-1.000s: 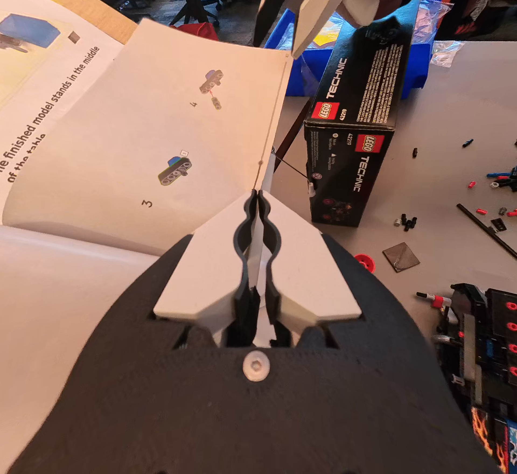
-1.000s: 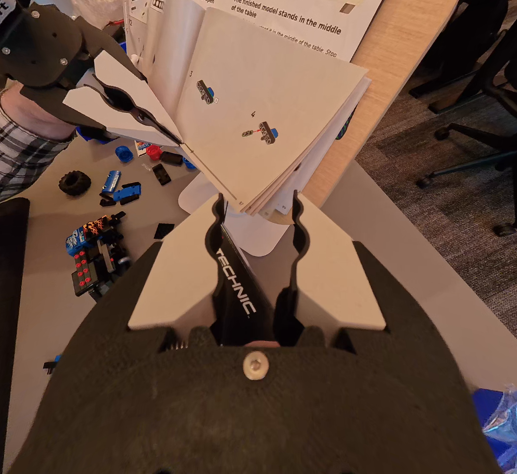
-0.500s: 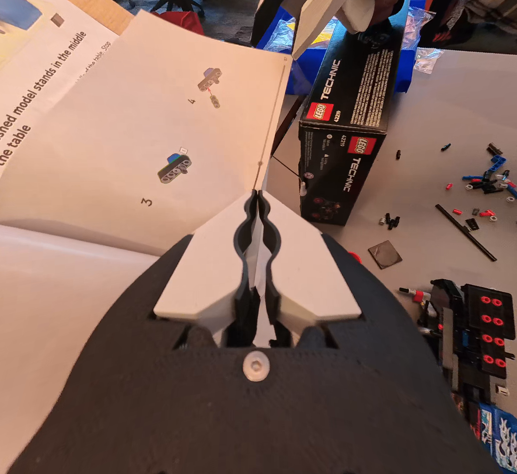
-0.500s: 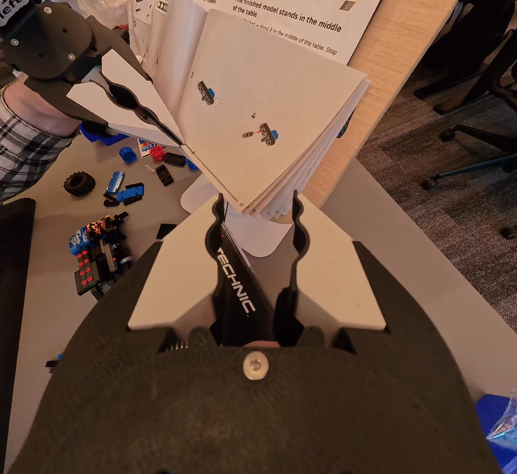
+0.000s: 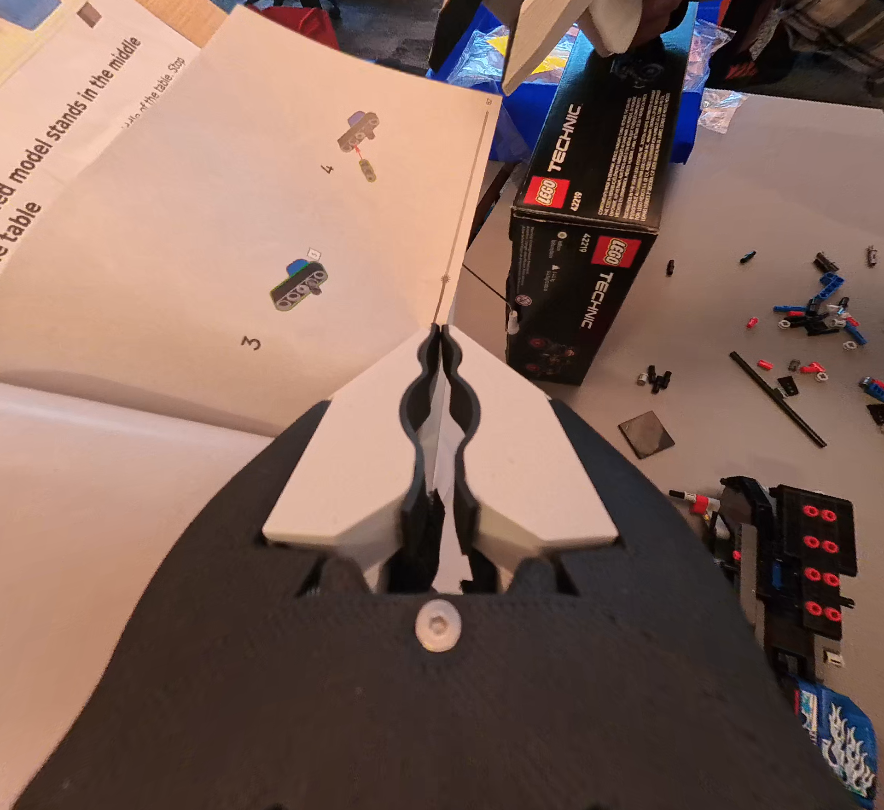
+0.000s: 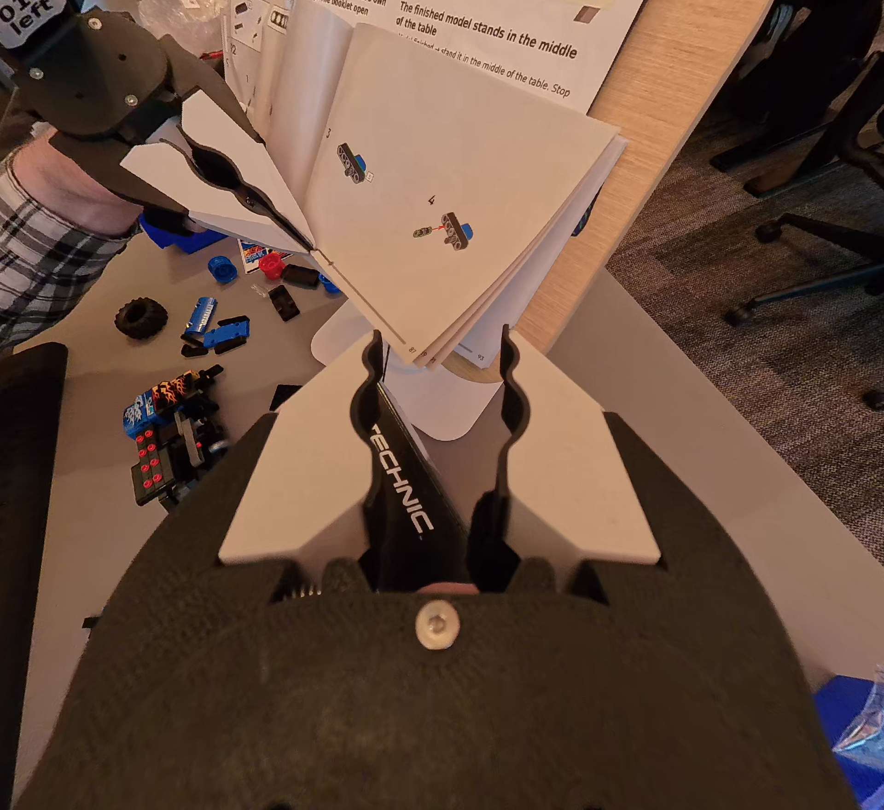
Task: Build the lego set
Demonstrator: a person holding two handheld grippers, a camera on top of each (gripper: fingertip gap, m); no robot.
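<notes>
Grey table (image 5: 789, 175) opens wide to the right of the black set box (image 5: 593, 232), with loose pins and a thin black axle (image 5: 777, 399) scattered there and the half-built black model (image 5: 794, 567) near the edge. Left gripper (image 5: 439, 330) has its jaws pressed together, pinching the lower edge of the instruction booklet's (image 5: 268, 223) open page, lifted off the table. Behind it stands a printed sheet on a wooden board (image 6: 669, 84). Right gripper (image 6: 440, 342) hovers with jaws spread partway, straddling the top of the box (image 6: 406, 490); whether the pads touch it, I cannot tell. Carpet and chair legs lie past the far table edge.
</notes>
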